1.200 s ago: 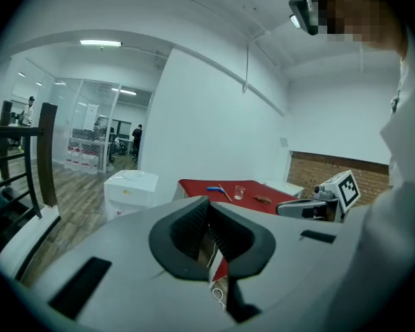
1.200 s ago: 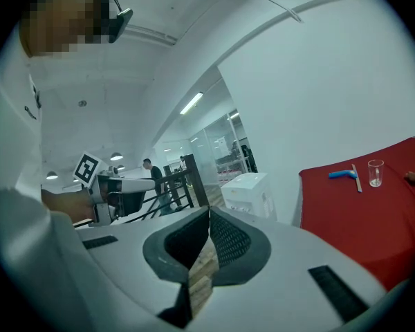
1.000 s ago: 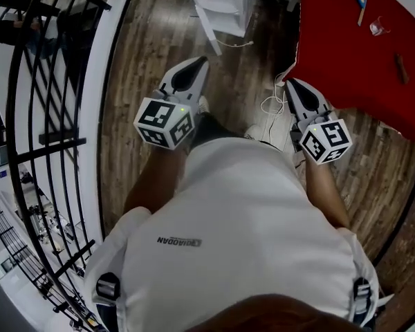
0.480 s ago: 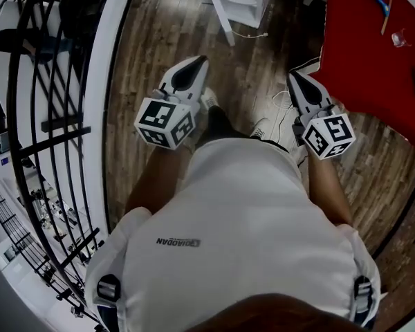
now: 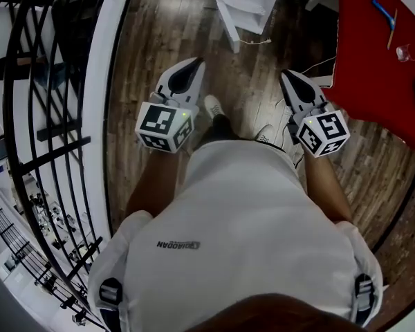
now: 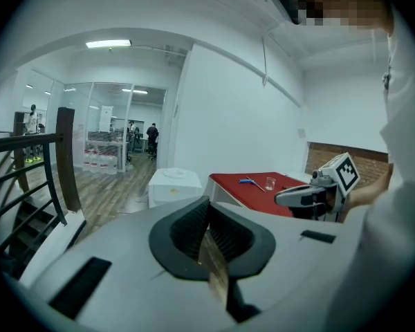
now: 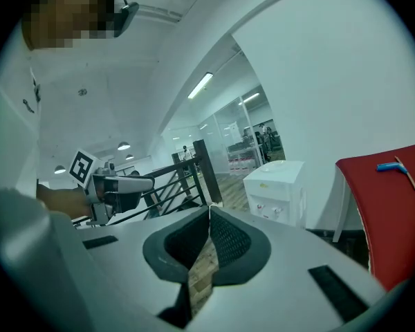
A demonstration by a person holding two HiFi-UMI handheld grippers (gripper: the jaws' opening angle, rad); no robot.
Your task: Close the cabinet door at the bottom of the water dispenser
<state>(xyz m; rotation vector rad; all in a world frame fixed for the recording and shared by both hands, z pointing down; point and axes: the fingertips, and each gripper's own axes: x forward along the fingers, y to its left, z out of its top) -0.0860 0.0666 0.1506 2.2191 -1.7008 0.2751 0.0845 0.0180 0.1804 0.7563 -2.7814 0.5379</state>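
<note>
Facing the white water dispenser (image 5: pixel 246 0), left tool (image 5: pixel 196 63) and right tool (image 5: pixel 286 76) have jaws pressed together; nothing held

White water dispenser (image 7: pixel 277 185); red counter (image 5: pixel 380 61); dark brown plank floor (image 5: pixel 166 33); black railing (image 7: pixel 206 175); left hand-held gripper (image 5: pixel 196 62) and right hand-held gripper (image 5: pixel 285 75) pale grey, cubes black-and-white squared; white shirt (image 5: pixel 242 220).

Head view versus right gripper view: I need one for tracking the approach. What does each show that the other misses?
Only the head view: a shoe and the marker cube on the right gripper. Only the right gripper view: the taps and ceiling lights. Both: the water dispenser, red table, black railing and left gripper.
</note>
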